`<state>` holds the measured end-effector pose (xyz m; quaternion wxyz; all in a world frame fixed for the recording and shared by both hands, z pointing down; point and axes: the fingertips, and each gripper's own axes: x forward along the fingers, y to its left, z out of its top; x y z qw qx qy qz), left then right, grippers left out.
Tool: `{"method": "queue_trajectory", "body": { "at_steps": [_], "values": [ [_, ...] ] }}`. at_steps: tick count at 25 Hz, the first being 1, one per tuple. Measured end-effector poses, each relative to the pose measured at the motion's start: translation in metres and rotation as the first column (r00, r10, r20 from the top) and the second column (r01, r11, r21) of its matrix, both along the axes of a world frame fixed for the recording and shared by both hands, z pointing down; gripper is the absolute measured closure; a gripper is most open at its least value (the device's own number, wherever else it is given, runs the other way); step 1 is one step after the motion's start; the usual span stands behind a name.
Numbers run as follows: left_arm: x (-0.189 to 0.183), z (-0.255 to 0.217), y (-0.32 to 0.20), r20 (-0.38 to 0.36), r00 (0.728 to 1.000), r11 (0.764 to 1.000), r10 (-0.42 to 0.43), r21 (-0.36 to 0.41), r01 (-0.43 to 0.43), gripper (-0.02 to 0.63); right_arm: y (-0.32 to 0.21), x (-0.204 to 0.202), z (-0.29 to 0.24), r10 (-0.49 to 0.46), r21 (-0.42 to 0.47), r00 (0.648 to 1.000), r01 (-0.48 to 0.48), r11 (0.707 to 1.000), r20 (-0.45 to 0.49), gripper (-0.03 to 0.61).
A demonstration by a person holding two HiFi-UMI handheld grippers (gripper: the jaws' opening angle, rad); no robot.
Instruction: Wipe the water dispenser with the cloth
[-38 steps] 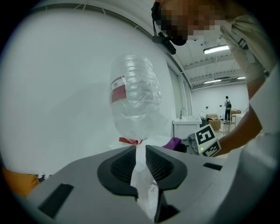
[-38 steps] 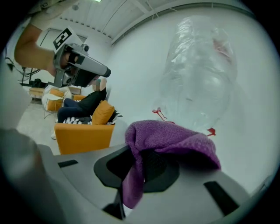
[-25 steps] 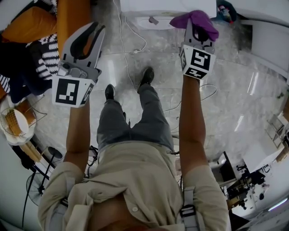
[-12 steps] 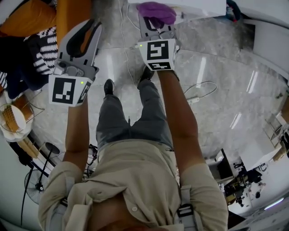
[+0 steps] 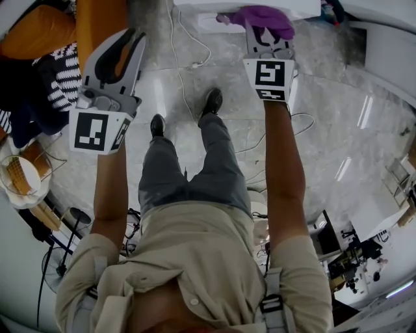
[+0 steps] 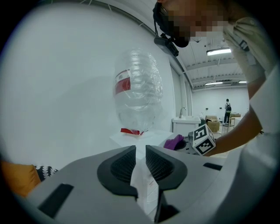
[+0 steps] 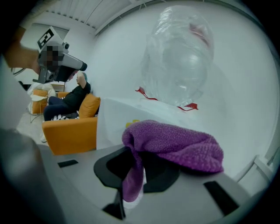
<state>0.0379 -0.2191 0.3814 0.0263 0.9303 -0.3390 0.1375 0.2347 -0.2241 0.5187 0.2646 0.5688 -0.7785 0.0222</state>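
Observation:
The white water dispenser (image 5: 244, 6) stands right ahead; only its top edge shows in the head view. Its clear upturned bottle (image 6: 138, 87) and white body (image 6: 142, 142) fill the left gripper view. The bottle (image 7: 179, 61) also rises behind the right gripper's jaws. My right gripper (image 5: 266, 34) is shut on the purple cloth (image 5: 260, 18), held up against the dispenser's front edge. The cloth (image 7: 173, 146) drapes over the jaws and hangs down between them. My left gripper (image 5: 135, 39) is held to the dispenser's left, shut, with nothing in it.
An orange armchair (image 5: 97, 19) and a striped cushion (image 5: 62, 81) lie at the left. A white cable (image 5: 182, 62) runs over the marble floor by the person's shoes. Another person (image 7: 65, 103) sits on an orange seat. A sink (image 6: 186, 124) stands beyond the dispenser.
The right gripper swung left with the cloth along the dispenser's front, then came back right to where it is now. The left gripper has hardly moved.

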Motion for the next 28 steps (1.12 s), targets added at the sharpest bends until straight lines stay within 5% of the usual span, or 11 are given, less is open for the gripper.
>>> {"method": "queue_trajectory", "body": {
  "at_steps": [3,6,8,13,21,28],
  "values": [
    [0.007,0.001,-0.001,0.003,1.0,1.0,0.011,-0.002,-0.011,0.532,0.005,0.048,0.001,0.133,-0.008,0.991,-0.133,0.991,0.02,0.517],
    [0.012,0.003,-0.001,0.006,1.0,1.0,0.018,-0.005,-0.018,0.532,0.011,0.105,0.003,0.334,-0.03,0.938,-0.332,0.943,0.089,0.517],
    [0.014,0.004,0.0,0.008,1.0,1.0,0.021,-0.008,-0.021,0.532,0.011,0.113,0.003,0.371,-0.025,0.924,-0.371,0.928,0.095,0.518],
    [0.014,0.007,0.002,0.014,0.999,0.999,0.029,-0.013,-0.029,0.532,0.007,0.066,0.003,0.334,-0.037,0.933,-0.332,0.942,0.134,0.518],
    [-0.002,0.013,0.0,0.016,1.0,1.0,0.009,-0.02,-0.008,0.532,-0.021,-0.111,-0.013,0.06,0.011,0.97,-0.064,0.998,0.234,0.517],
    [-0.022,0.017,0.0,0.011,1.0,0.999,-0.013,-0.03,0.013,0.532,-0.02,-0.107,-0.023,0.036,0.025,0.976,-0.042,0.999,0.216,0.518]
  ]
}}
